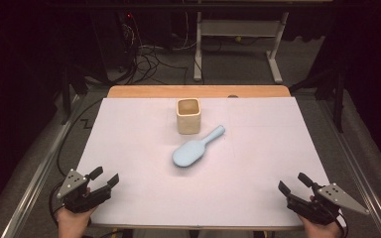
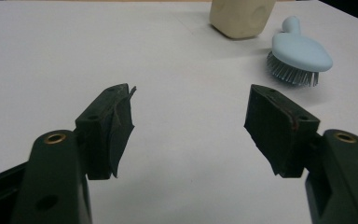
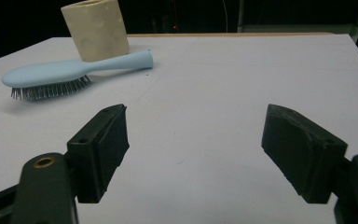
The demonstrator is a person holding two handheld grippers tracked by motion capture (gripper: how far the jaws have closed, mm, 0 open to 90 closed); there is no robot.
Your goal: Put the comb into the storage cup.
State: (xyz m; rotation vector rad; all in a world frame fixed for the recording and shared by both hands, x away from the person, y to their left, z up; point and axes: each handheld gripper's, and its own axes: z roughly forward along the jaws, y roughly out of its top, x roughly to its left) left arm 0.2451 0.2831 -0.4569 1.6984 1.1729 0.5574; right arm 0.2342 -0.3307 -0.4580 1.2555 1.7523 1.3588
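Observation:
A light blue hairbrush (image 1: pixel 195 148) lies bristles down near the middle of the white table (image 1: pixel 144 148), its handle pointing toward the back right. Just behind it stands a cream square cup (image 1: pixel 188 115), upright and hollow. My left gripper (image 1: pixel 104 179) rests at the front left corner, open, nothing between its jaws. My right gripper (image 1: pixel 293 184) rests at the front right corner, also open with a bare gap. In the left gripper view the hairbrush (image 2: pixel 299 54) and cup (image 2: pixel 240 16) sit far ahead to the right. In the right gripper view the hairbrush (image 3: pixel 70 73) and cup (image 3: pixel 96 29) lie ahead to the left.
A wooden strip (image 1: pixel 198 91) edges the table's far side. Beyond it on the floor are cables (image 1: pixel 149 59) and a white desk frame (image 1: pixel 238 39). Metal rails (image 1: pixel 34 173) run along both sides of the table.

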